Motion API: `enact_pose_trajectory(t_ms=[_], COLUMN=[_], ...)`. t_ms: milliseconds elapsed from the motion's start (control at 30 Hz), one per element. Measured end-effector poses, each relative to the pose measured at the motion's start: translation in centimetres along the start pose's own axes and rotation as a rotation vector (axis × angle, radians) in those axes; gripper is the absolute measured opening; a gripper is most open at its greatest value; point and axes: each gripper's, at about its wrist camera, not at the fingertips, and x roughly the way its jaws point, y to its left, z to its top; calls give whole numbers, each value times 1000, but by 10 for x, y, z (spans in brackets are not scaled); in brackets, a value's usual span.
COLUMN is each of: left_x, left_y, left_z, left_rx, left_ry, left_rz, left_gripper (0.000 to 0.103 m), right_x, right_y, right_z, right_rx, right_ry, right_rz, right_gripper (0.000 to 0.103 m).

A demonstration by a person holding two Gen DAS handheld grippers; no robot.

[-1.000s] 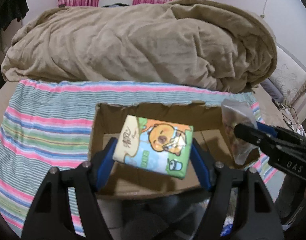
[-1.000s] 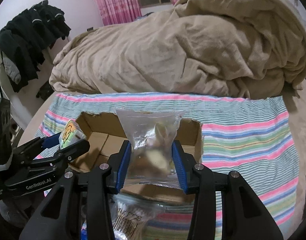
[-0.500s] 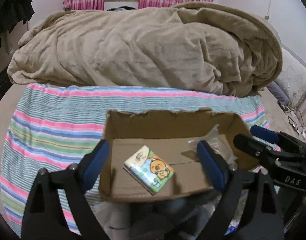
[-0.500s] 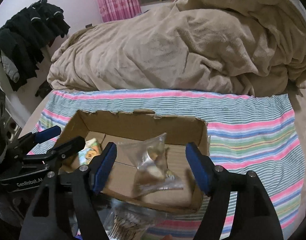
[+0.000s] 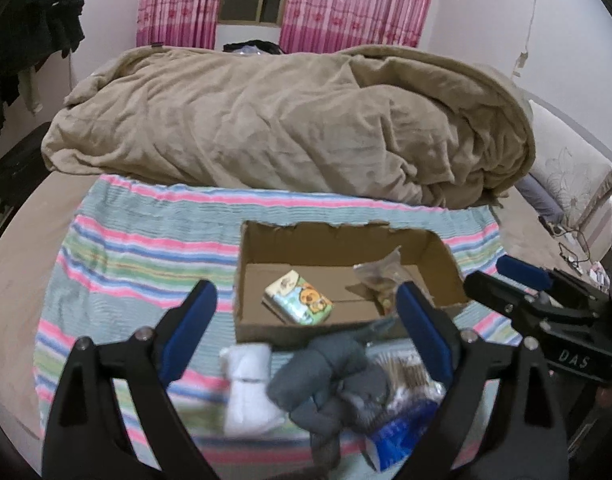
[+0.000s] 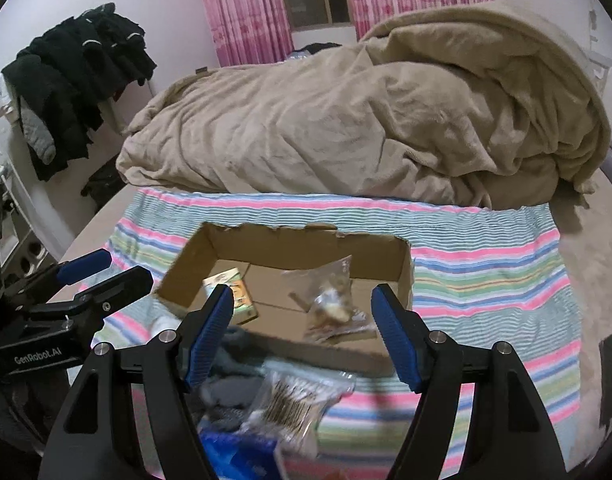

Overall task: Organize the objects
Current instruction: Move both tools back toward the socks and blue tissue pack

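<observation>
**Both claws empty and pulled back; tissue pack and snack bag lie in the box**

A second ago the left claw [image 5: 306, 320] gripped the tissue pack [image 5: 299, 299] and the right claw [image 6: 302, 330] pinched the clear snack bag [image 6: 332, 306] above the cardboard box [image 5: 346, 236]. Half a second ago both had already let go. Now both claws stand wide, holding nothing, and have drawn back toward the near edge of the bed, so that the loose pile in front of the box has come into view.

The tissue pack lies flat on the box floor, left of centre, its printed face up. Its long axis runs diagonally, from the far left toward the near right. The snack bag sits in the right half of the box, apart from the pack; its crumpled top points up and toward the far wall, its bulk slumped toward the near wall.

The box rests on the striped cloth [image 5: 146, 248], its long side across the view, in front of the tan blanket [image 5: 286, 120]. Just before its near wall lie a white sock roll [image 5: 248, 384], a grey cloth bundle [image 5: 330, 376], a clear bag of cotton swabs [image 6: 290, 404] and a blue packet [image 6: 238, 456], all blurred.
</observation>
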Motion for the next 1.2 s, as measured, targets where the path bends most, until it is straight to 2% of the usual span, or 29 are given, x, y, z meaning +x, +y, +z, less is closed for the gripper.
enact_pose_trajectory(t_ms=[300, 600, 700, 1000, 1200], left_x=[-44, -67, -72, -70, -60], left_y=[8, 25, 31, 37, 35], left_z=[-27, -53, -62, -93, -110], left_rx=[-37, -115, -157, -198, -190], left_ry=[9, 50, 68, 140, 183], left_rz=[-39, -104, -139, -189, -184], left_gripper=[94, 95, 95, 95, 95], right_x=[-41, -64, -66, -66, -57], right_y=[19, 36, 39, 39, 37], right_z=[-23, -53, -62, -92, -112], right_rx=[-12, -23, -22, 1, 13], right_ry=[-21, -22, -9, 22, 54], right_rz=[7, 20, 22, 27, 27], right_gripper=[75, 75, 75, 75, 75])
